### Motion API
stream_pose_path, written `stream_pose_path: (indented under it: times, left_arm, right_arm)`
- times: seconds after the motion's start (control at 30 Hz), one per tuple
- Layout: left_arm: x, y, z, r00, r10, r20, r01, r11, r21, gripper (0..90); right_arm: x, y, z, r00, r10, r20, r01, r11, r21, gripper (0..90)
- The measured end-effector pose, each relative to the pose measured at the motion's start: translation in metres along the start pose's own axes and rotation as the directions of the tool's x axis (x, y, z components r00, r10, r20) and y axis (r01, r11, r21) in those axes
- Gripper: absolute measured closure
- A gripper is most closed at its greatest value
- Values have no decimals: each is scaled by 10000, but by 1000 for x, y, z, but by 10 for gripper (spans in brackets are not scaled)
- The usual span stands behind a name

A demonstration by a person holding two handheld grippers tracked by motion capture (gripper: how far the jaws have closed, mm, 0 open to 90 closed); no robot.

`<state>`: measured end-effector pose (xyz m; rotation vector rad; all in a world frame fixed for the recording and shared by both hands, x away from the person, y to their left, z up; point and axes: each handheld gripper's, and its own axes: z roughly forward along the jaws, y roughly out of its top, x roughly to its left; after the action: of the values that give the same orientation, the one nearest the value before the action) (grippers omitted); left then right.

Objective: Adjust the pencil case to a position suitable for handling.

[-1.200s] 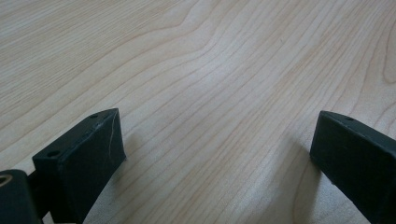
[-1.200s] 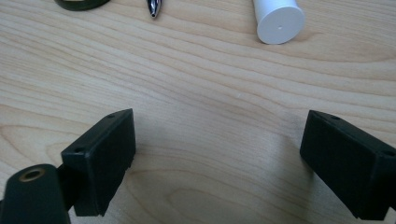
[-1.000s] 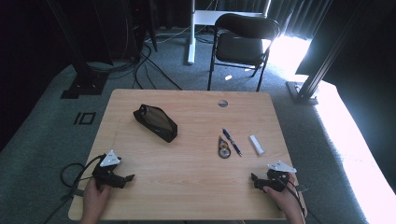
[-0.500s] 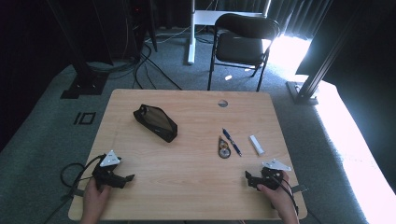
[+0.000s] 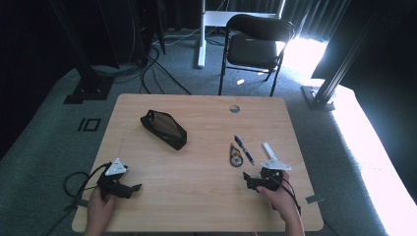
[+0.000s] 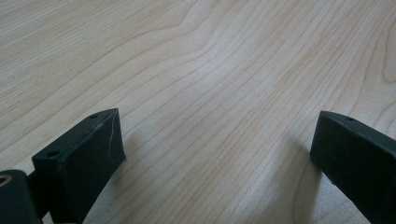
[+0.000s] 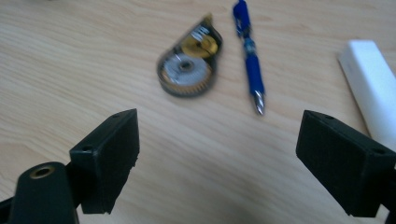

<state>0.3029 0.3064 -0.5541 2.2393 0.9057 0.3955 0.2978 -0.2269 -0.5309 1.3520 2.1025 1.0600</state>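
Change: right tool is shifting left and forward since a second ago, now lying nearer the correction tape; left tool is staying put.
Worktop: carrying black pouch at left-centre.
Right tool: jaws standing wide, holding nothing, facing the tape, blue pen and white eraser.
Left tool: jaws gaping wide over bare wood.

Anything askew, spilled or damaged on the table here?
Nothing stands out. The pouch, tape dispenser, pen and white block lie flat and apart on the table, with no spill or visible damage.
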Motion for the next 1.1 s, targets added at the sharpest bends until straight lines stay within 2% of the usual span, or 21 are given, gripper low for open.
stream_pose_path:
  times: [0.27,0.4,0.67,0.87,1.1]
  left_arm:
    - [0,0,0,10000,18,2,-18,10000,2,29]
    - [0,0,0,10000,13,3,-13,10000,1,28]
    - [0,0,0,10000,25,4,-25,10000,7,28]
    - [0,0,0,10000,41,44,-41,10000,12,24]
    - [0,0,0,10000,24,46,-24,10000,15,24]
  right_arm:
    - [12,14,9,9994,-235,-245,230,9996,-186,130]
    - [22,24,14,9979,-516,-384,504,9983,-308,130]
    - [35,40,22,9957,-656,-652,624,9968,-506,130]
    - [51,53,34,9911,-788,-1071,722,9953,-645,130]
    - [62,63,46,9857,-1005,-1353,921,9935,-666,132]
